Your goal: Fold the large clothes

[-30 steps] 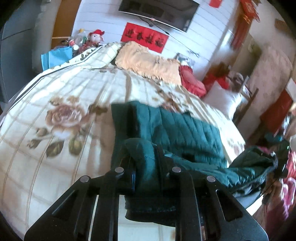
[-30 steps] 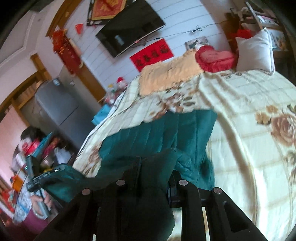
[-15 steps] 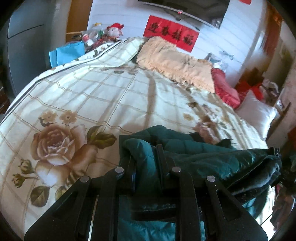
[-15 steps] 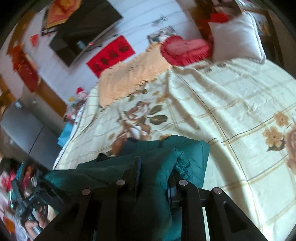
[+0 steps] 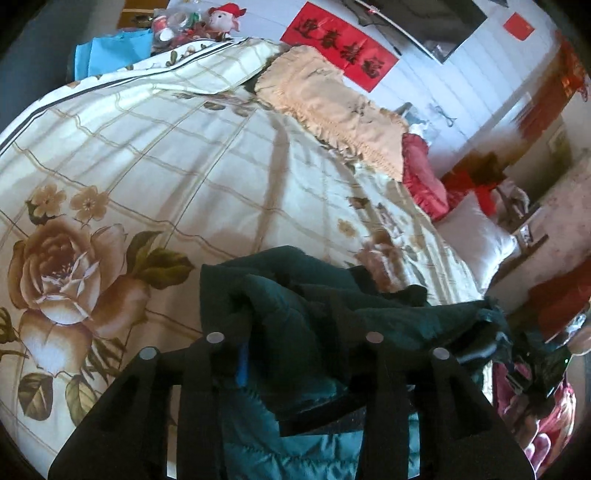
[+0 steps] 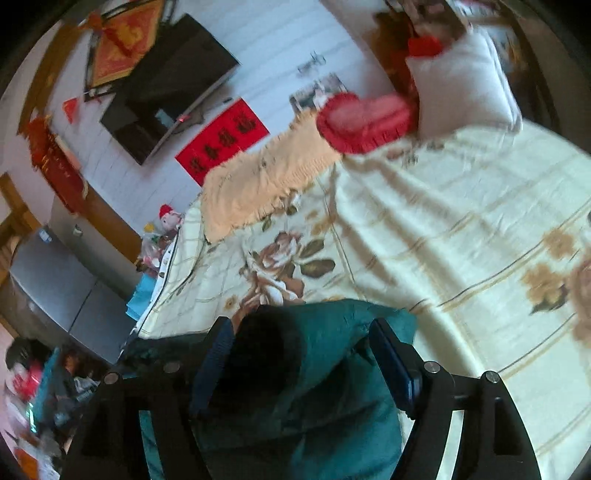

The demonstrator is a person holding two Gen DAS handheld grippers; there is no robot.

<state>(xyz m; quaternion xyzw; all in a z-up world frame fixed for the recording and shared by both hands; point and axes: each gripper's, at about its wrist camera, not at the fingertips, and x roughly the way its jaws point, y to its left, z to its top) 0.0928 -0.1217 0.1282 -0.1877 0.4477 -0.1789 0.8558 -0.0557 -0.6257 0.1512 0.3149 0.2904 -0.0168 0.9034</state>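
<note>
Left wrist view showed the left hand-held gripper low over a bed spread with a cream, checked quilt printed with large brown roses; its jaws were opening, standing only narrowly apart, with a fold of the dark green quilted jacket bunched between them; whether the pads were pressing on the cloth could not be told, since the fabric hid them. The jacket lay in a crumpled heap at the near edge of the bed, just right of a big rose print, trailing off to the right toward the bed's side. At the far end lay a peach fringed pillow, a red cushion to its right, and a white pillow further right; a red banner hung on the white wall behind — a small plush toy sat at the far left corner.

Right wrist view showed the right hand-held gripper with its jaws opening and already wide; the jacket bulged up between the blue-padded fingers, and the right pad stood clear of the cloth, so the fabric rested loose there — near the bed's near edge. Beyond it the quilt ran far to the peach pillow, the red cushion and the white pillow; a dark television hung on the wall at the far left, above the banner; a grey cabinet stood at the left.
</note>
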